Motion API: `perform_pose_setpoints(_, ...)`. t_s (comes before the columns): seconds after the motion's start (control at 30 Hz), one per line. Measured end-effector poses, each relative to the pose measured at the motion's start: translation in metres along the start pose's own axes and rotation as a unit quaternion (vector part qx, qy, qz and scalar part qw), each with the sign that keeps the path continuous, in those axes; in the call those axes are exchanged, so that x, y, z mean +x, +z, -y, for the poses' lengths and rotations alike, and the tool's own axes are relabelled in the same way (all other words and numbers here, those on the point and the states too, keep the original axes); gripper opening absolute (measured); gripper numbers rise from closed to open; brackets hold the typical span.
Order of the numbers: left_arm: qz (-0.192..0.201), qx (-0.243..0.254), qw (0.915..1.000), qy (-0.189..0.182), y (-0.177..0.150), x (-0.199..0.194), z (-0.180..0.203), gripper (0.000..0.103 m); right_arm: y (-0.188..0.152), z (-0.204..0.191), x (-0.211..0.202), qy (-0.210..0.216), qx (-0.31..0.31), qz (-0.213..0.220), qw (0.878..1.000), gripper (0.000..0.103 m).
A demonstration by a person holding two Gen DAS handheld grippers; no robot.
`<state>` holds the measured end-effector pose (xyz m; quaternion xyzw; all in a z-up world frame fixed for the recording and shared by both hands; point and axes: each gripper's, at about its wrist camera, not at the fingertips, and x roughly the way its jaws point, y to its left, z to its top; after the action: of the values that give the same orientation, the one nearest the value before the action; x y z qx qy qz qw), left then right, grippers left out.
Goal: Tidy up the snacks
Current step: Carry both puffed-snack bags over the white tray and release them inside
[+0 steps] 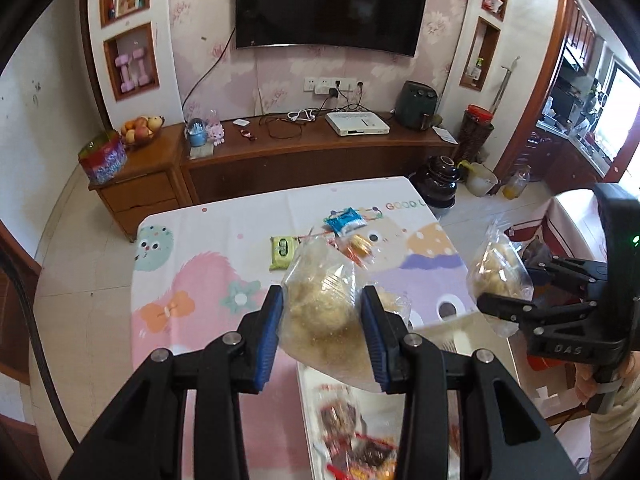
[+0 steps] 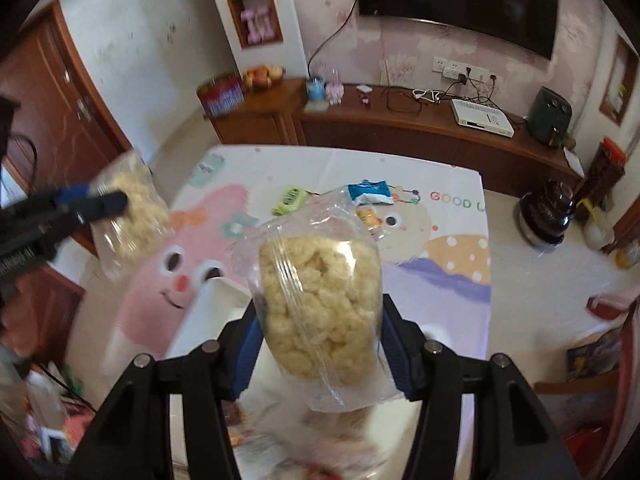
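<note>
Left bag: I hold a clear bag of puffed snacks [image 1: 326, 316] in the air above the white tray [image 1: 310, 408].
Left gripper: my left gripper [image 1: 323, 334] is pinching that bag, one blue pad [image 1: 269, 336] pressed on each side of it.
Right bag: I hold a second clear bag of puffed snacks [image 2: 320, 300] above the tray as well; in the left wrist view it hangs to the right of the tray [image 1: 498, 276].
Right gripper: my right gripper [image 2: 318, 344] is clamped on the second bag, and the bag bulges between its fingers; the same gripper appears from the side [image 1: 500, 310].
Tray: it sits on the near part of the table and carries dark-and-red snack packets [image 1: 352, 440], which are blurred.
Green packet [image 1: 283, 252]: lies flat on the tablecloth [image 1: 192, 280], beyond the tray.
Blue packet [image 1: 346, 221]: lies beyond the tray, farther back than the green packet.
Orange packet [image 1: 358, 246]: lies beyond the tray, touching the blue packet's near edge.
Tablecloth: cartoon print, covers the table under the tray.
Cabinet [image 1: 304, 152]: wooden, against the wall well beyond the tray.
Television [image 1: 328, 4]: wall-mounted above the cabinet.
</note>
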<state>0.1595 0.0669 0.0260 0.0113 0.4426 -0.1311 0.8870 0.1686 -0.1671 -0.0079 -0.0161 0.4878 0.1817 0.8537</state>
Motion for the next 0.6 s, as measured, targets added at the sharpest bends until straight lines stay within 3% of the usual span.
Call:
perform_pose_setpoints(0.23, 0.018, -0.004, 0.9998, -0.002, -0.054, -0.041, 0.022, 0.037, -0.053, -0.018, -0.042, -0.001, 0.041, 0.057, 0.998, 0.055)
perform_pose_setpoints(0.43, 0.041, -0.02, 0.9989, -0.006, -0.098, -0.054, 0.042, 0.037, -0.091, -0.025, -0.054, 0.015, 0.062, 0.079, 0.995, 0.055)
perform_pose_setpoints(0.6, 0.064, -0.008, 0.9975, 0.029, -0.129, -0.052, 0.059, 0.037, -0.122, -0.022, -0.048, 0.03, 0.084, 0.076, 0.993, 0.055)
